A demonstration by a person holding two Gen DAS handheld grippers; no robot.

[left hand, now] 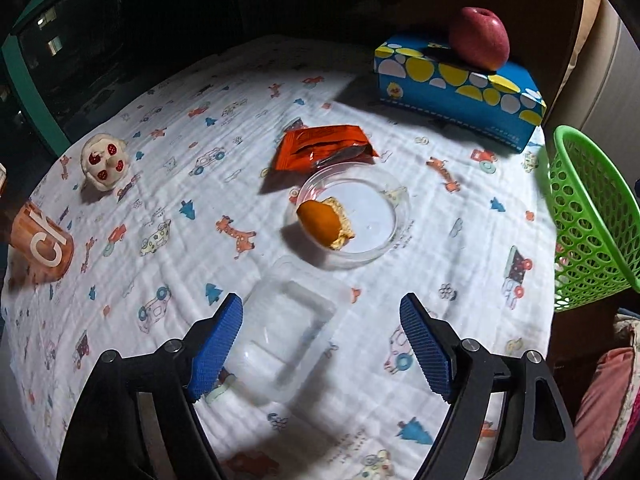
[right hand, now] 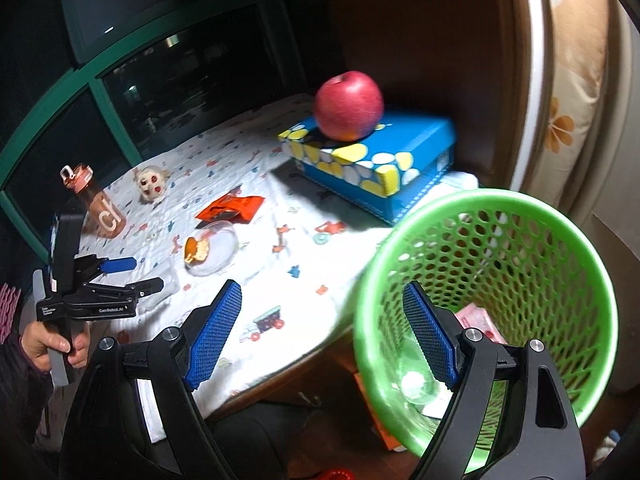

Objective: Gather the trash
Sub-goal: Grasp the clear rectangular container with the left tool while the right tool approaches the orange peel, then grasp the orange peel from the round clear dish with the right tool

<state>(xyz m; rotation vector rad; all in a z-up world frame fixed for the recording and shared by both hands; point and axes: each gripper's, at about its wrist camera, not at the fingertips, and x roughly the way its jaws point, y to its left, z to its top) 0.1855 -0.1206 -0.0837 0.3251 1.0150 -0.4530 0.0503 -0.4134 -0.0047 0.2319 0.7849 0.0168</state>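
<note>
A clear plastic tray (left hand: 286,332) lies on the patterned cloth between the fingers of my open left gripper (left hand: 322,312), which hovers just above it. Beyond it a clear round dish (left hand: 380,216) holds an orange peel (left hand: 325,222), and an orange snack wrapper (left hand: 320,146) lies behind the dish. My right gripper (right hand: 322,312) is open and straddles the near rim of the tilted green basket (right hand: 520,248), off the table's right edge. The basket holds a pink wrapper (right hand: 478,320) and clear plastic. The left gripper also shows in the right wrist view (right hand: 142,274).
A red apple (left hand: 479,38) sits on a blue tissue box (left hand: 460,92) at the back right. A white toy with red spots (left hand: 105,162) and an orange bottle (left hand: 40,244) stand at the left. A dark window lies behind the table.
</note>
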